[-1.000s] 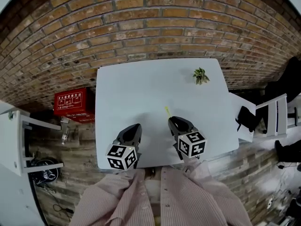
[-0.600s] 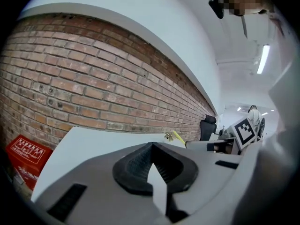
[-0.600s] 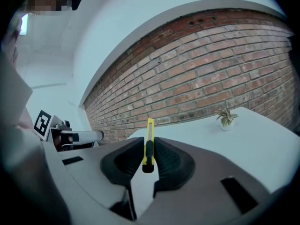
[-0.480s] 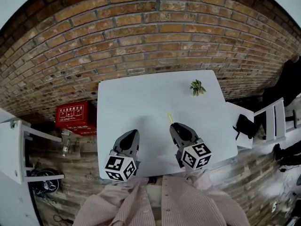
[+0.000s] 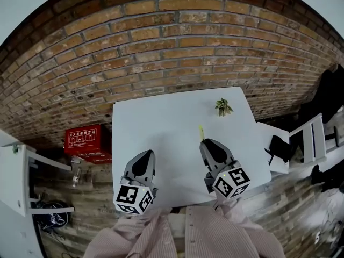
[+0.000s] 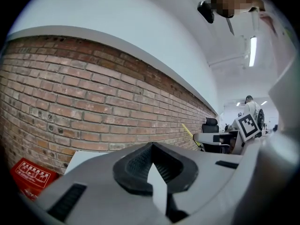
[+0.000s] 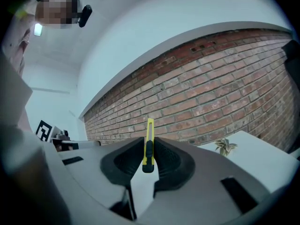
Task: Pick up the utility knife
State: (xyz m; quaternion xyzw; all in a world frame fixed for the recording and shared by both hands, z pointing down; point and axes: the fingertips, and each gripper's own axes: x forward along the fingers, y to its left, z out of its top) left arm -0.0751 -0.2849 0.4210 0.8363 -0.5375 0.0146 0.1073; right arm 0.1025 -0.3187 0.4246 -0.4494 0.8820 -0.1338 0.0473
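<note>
A slim yellow utility knife (image 7: 149, 144) with a black slider stands upright between the dark pads of my right gripper (image 7: 148, 159), which is shut on it. In the head view the utility knife (image 5: 201, 132) pokes out ahead of the right gripper (image 5: 211, 145), held above the white table (image 5: 161, 128). My left gripper (image 5: 141, 160) hovers to the left over the table's near part. In the left gripper view its jaws (image 6: 151, 161) meet at the tips with nothing between them, and the yellow knife (image 6: 187, 131) shows far off to the right.
A small green plant (image 5: 222, 107) sits on the table's far right part. A brick wall (image 5: 161, 42) runs behind the table. A red box (image 5: 86, 139) lies on the floor to the left. White furniture (image 5: 314, 138) and a dark bag (image 5: 279, 144) stand to the right.
Both grippers have risen off the table, the right one with the knife in it. The head view has tilted upward, so more wall shows.
</note>
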